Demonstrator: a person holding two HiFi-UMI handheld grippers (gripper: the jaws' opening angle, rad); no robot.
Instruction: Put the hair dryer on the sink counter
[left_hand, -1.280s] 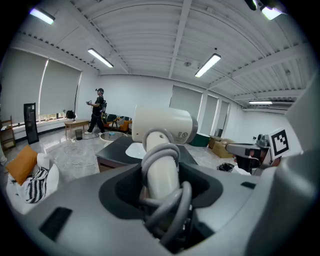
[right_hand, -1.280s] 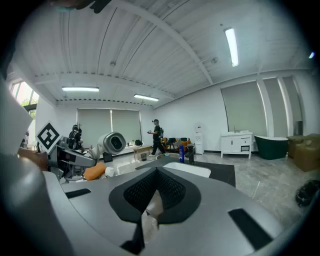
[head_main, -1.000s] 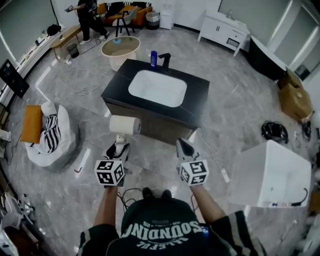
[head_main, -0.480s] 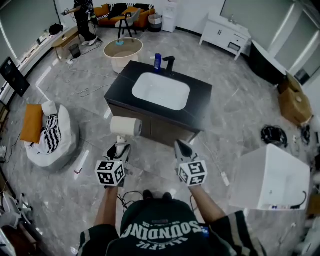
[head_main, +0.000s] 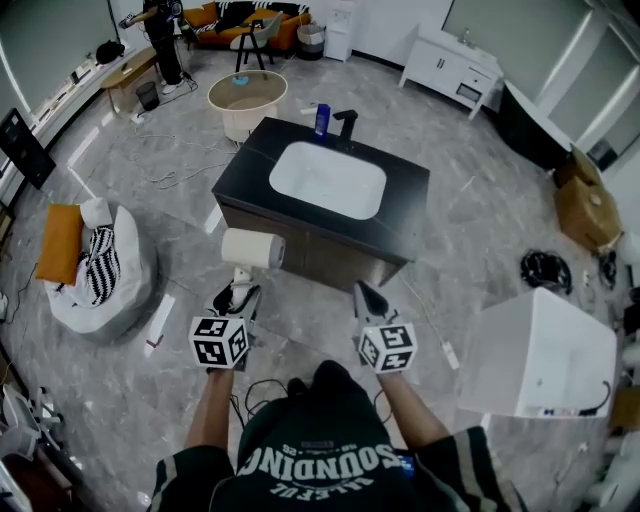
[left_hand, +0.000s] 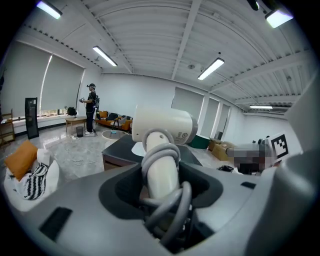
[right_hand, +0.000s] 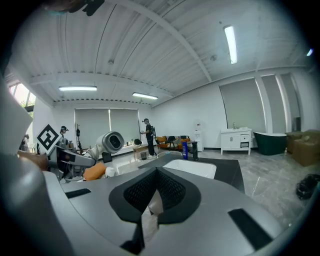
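Note:
A white hair dryer (head_main: 250, 248) with its grey cord wound round the handle stands upright in my left gripper (head_main: 238, 296), which is shut on the handle. In the left gripper view the dryer's barrel (left_hand: 162, 127) rises above the jaws, and my left gripper (left_hand: 162, 200) clamps handle and cord. The black sink counter (head_main: 400, 215) with a white basin (head_main: 328, 180) lies ahead of both grippers, beyond the dryer. My right gripper (head_main: 368, 296) is shut and holds nothing. In the right gripper view my right gripper (right_hand: 150, 210) points at the counter (right_hand: 227, 172), and the dryer (right_hand: 111, 142) shows to the left.
A black faucet (head_main: 347, 125) and a blue bottle (head_main: 321, 118) stand at the counter's far edge. A large white box (head_main: 540, 350) sits to the right, a white beanbag (head_main: 100, 270) to the left. Cables (head_main: 255, 385) lie on the floor. A person (head_main: 160, 35) stands far back.
The sink cabinet has drawn slightly nearer as I stepped forward. Both grippers keep their places in the view, and the grip on the dryer is unchanged.

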